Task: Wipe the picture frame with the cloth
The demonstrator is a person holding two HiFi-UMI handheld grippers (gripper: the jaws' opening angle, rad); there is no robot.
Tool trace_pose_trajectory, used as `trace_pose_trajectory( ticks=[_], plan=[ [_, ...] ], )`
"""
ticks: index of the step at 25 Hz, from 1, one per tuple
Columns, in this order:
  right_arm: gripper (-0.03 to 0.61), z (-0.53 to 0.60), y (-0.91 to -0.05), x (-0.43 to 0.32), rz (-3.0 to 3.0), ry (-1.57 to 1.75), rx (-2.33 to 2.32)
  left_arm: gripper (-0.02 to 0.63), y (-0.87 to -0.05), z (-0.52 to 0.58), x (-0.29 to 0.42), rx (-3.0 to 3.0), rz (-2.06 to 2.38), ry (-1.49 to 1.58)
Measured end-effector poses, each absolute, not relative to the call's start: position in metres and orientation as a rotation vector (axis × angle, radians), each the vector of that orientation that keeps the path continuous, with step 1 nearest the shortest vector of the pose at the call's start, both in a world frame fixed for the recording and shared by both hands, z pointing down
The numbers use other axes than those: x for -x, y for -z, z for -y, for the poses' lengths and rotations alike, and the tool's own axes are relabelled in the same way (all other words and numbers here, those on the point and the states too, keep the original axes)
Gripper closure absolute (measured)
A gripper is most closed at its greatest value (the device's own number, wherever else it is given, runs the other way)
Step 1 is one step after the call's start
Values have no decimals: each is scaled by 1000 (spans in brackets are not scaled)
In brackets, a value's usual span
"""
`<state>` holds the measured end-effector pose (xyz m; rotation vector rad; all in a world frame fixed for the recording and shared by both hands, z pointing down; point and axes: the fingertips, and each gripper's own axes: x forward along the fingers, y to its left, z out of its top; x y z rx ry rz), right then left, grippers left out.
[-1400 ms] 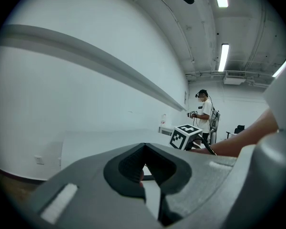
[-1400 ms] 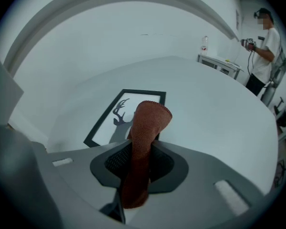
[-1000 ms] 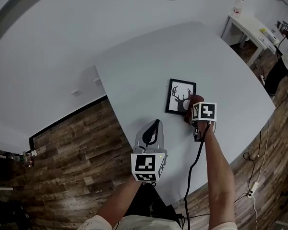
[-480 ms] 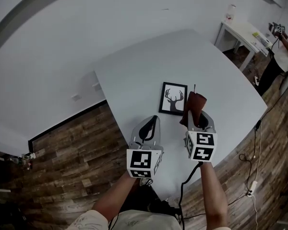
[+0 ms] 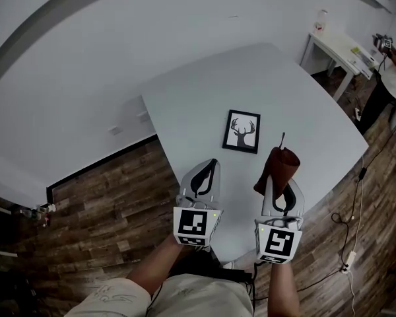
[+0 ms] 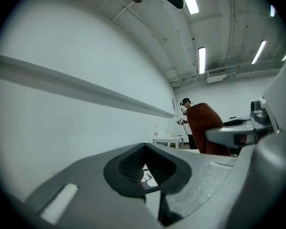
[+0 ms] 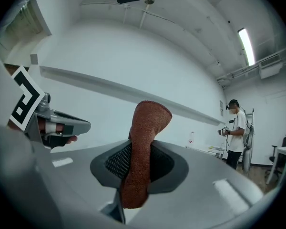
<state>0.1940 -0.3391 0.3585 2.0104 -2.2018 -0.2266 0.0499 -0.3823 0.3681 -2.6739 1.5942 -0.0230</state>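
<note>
Both your grippers are smooth grey plastic. The left gripper (image 5: pixel 212 169) and the right gripper (image 5: pixel 281 187) each get thinner toward the tip. Each has a white cube at the back with black square marks on it: the left cube (image 5: pixel 197 226) and the right cube (image 5: pixel 278 241). Inside the jaws are black pads (image 6: pixel 129 163) with tiny ridges. Small white strips (image 7: pixel 62 162) sit on the grey sides. You wear a pale top (image 5: pixel 112 297) with a faint pattern. Your forearms are bare.
</note>
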Motion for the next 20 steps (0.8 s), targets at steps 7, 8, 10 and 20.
trace_pose_trajectory(
  ticks=[7,8,10,20],
  plan=[
    [476,328,-360,-201,2213,212,-2038,613,-367,370,-59,2683,-1591,0],
    [476,328,-359,-202,2211,218,-2038,613,-364,370,-60,2673,-1588,-8],
    [477,327,-358,-202,2206,227,-2036,613,-360,369,-60,2660,-1584,-18],
    [479,327,-355,-202,2200,231,-2038,613,-360,365,-63,2670,-1586,-37]
  ],
)
